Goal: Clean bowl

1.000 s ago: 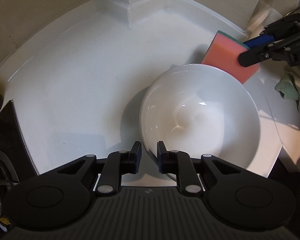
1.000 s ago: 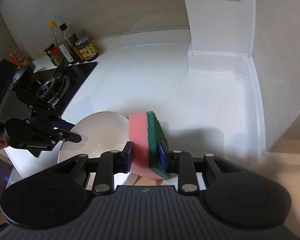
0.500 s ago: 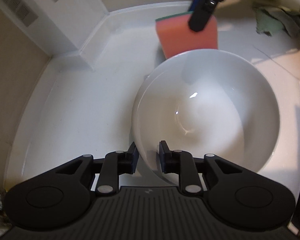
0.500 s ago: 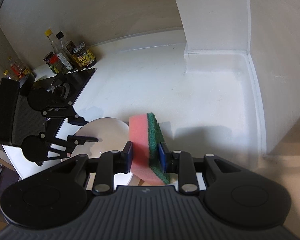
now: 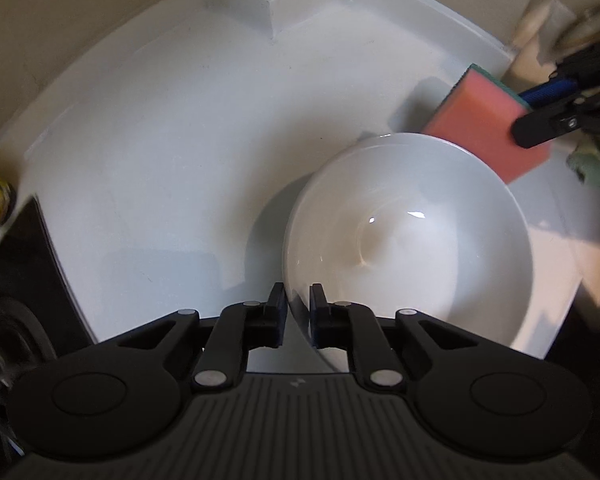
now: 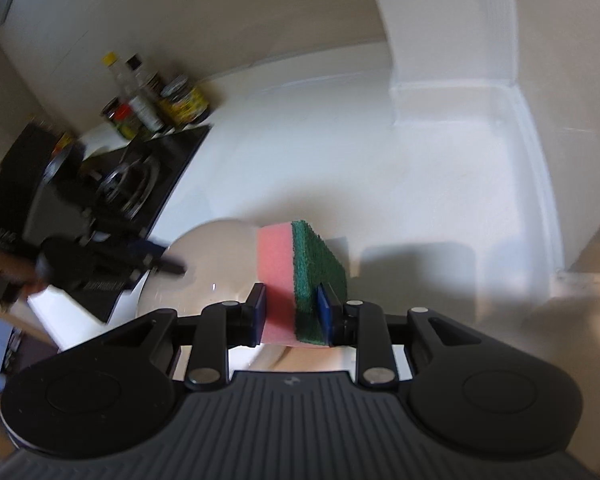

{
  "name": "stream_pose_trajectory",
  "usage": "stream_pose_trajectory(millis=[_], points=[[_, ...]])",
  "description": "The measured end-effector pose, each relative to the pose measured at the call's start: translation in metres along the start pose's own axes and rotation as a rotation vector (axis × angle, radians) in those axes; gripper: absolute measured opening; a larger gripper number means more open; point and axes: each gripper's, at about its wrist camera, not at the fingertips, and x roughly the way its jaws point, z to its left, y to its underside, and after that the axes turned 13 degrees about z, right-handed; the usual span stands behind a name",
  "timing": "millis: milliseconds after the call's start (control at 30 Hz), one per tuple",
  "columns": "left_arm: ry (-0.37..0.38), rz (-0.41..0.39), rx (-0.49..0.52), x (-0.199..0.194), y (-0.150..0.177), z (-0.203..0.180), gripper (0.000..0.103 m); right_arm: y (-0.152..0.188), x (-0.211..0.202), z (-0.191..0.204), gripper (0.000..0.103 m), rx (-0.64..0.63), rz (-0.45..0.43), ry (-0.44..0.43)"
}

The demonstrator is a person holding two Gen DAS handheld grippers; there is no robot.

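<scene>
White glazed ceramic, smooth and shiny with small highlights inside, makes up the bowl [image 5: 410, 248], which is round, deep and looks clean to the eye. It sits on the pale bench [image 5: 179, 140], the landmark for everything else here.

The left gripper [image 5: 297, 308] straddles the bowl's near rim, one finger outside the wall and one inside. Its jaws are closing on that rim, and a thin gap on each side suggests the pads are not yet pressing. The right gripper [image 6: 291, 312] is clamped on a sponge [image 6: 300, 280], a soft pink foam block with a coarse dark green scouring face, held on edge just above the bowl's far rim and not yet inside it.

The step in hand appears to be steadying the bowl before scrubbing. The next move probably calls for a firm pinch on the thin, slippery rim, then lowering the sponge into the bowl and sweeping it round the curved wall.

Beyond the bowl's left side lies a black stove [image 6: 131, 184], with bottles and jars [image 6: 155, 100] behind it. A crumpled green cloth [image 5: 590, 164] lies to the bowl's right.
</scene>
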Motion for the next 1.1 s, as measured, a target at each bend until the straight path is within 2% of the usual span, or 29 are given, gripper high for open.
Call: stream_pose_trajectory(millis=[267,367,433,500,567,700,900,967,1033,1100], points=[[-0.098,-0.07,0.221,0.003,-0.011,-0.017,0.013,-0.019,0.01,-0.005,0.023,0.01,-0.029,-0.008],[-0.072,-0.063,0.139,0.001,-0.009,-0.013,0.013,-0.018,0.009,-0.005,0.023,0.007,-0.03,-0.008],[-0.021,-0.018,-0.007,0.0,-0.004,-0.005,0.013,-0.014,0.008,-0.005,0.023,0.009,-0.034,-0.006],[0.021,0.021,-0.091,0.002,0.002,0.0,0.013,-0.01,0.007,-0.003,0.023,0.015,-0.04,-0.005],[0.033,0.04,-0.117,0.004,0.006,-0.001,0.013,-0.004,0.006,-0.001,0.023,0.018,-0.045,-0.004],[0.023,0.005,-0.1,0.006,0.007,0.001,0.013,0.001,0.002,0.002,0.023,0.012,-0.034,0.002],[-0.057,-0.053,0.041,-0.003,0.009,-0.012,0.014,-0.01,0.005,-0.001,0.023,0.017,-0.028,0.008],[-0.09,-0.069,0.118,-0.004,0.011,-0.018,0.017,-0.016,0.008,0.0,0.023,0.014,-0.03,0.02],[-0.161,-0.096,0.254,-0.002,0.014,-0.029,0.021,-0.021,0.009,0.0,0.023,0.01,-0.03,0.026],[-0.181,-0.108,0.3,-0.002,0.015,-0.033,0.022,-0.024,0.01,-0.001,0.023,0.007,-0.026,0.03]])
